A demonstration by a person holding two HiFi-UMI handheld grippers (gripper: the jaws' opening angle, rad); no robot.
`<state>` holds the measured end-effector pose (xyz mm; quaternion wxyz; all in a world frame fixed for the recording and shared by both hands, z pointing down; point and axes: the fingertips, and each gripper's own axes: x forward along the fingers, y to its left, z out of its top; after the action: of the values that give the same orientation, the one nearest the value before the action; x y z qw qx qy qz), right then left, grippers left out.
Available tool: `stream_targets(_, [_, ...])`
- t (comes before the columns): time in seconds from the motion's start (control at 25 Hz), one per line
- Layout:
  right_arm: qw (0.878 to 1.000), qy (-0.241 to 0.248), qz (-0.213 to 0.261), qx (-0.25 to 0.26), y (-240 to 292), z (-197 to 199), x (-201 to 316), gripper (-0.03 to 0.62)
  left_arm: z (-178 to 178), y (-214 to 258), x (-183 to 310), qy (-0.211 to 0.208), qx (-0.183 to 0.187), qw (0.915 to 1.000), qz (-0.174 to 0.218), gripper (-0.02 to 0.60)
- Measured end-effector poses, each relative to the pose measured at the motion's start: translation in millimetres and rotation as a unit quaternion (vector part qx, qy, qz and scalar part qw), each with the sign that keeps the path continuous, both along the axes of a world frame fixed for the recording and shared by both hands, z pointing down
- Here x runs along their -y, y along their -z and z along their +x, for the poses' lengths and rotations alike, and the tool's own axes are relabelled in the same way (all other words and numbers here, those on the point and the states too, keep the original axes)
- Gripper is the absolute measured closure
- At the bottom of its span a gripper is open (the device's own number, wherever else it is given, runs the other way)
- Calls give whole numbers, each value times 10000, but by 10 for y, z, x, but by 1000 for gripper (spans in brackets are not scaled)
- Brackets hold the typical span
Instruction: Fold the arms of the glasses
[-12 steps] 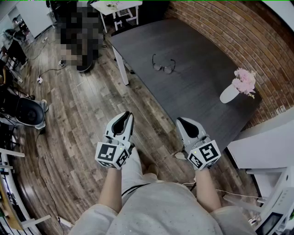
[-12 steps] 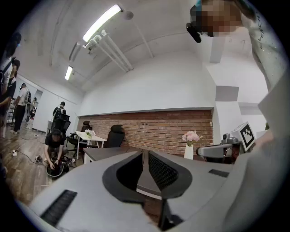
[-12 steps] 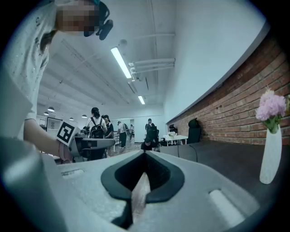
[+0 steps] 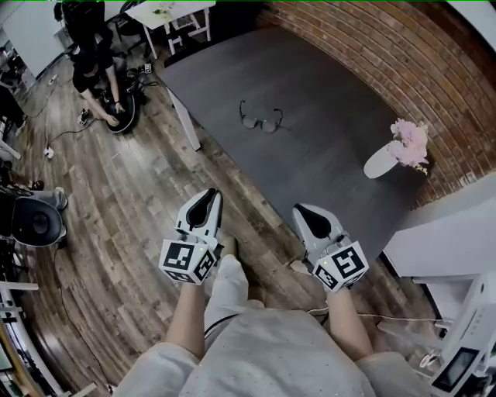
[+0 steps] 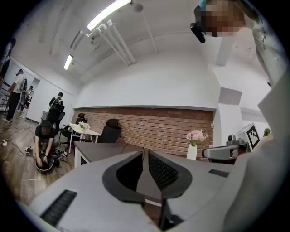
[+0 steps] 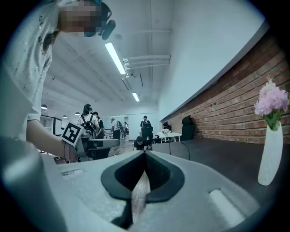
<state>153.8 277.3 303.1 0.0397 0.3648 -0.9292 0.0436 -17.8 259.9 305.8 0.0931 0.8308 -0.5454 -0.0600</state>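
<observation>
The glasses point(image 4: 260, 120) lie with their arms spread on the dark grey table point(image 4: 325, 155), well ahead of both grippers. My left gripper point(image 4: 209, 194) hangs over the wooden floor short of the table's near edge, jaws together and empty. My right gripper point(image 4: 299, 209) is beside it, at the table's near edge, also shut with nothing held. In the left gripper view the left gripper point(image 5: 144, 152) shows its tips touching, with the table point(image 5: 99, 149) beyond. In the right gripper view the right gripper point(image 6: 145, 153) is closed too. Neither gripper view shows the glasses.
A white vase with pink flowers point(image 4: 387, 157) stands on the table's right side, also the vase point(image 6: 270, 154). A brick wall point(image 4: 372, 54) runs behind. A person crouches on the floor point(image 4: 101, 85) at far left near a white table point(image 4: 167, 12). A white cabinet point(image 4: 442, 248) stands at right.
The head view has shifted, so the table and glasses sit a little further left in the picture. Both grippers keep about the same place and stay shut.
</observation>
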Motion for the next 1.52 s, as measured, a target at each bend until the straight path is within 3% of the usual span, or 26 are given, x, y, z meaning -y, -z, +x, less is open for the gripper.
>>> stream_targets(0.24, [9996, -262, -66, -18, -71, -98, 566, 592, 7, -97, 516, -316, 382, 9987, -94, 543])
stream_targets(0.52, [9990, -277, -257, -226, -306, -313, 1068, 591, -182, -212, 1038, -354, 392, 9984, -192, 543])
stream_targets(0.6, [9986, -311, -363, -232, -379, -355, 1203, 528, -230, -258, 1170, -366, 413, 9982, -247, 543])
stream_targets(0.8, [9970, -456, -583, -237, -536, -421, 1507, 499, -333, -393, 1472, -453, 384, 9974, -405, 543])
stream_targets(1.52, [9858, -1386, -909, -271, -803, -488, 2524, 464, -478, -743, 2766, -1332, 459, 9879, -650, 543])
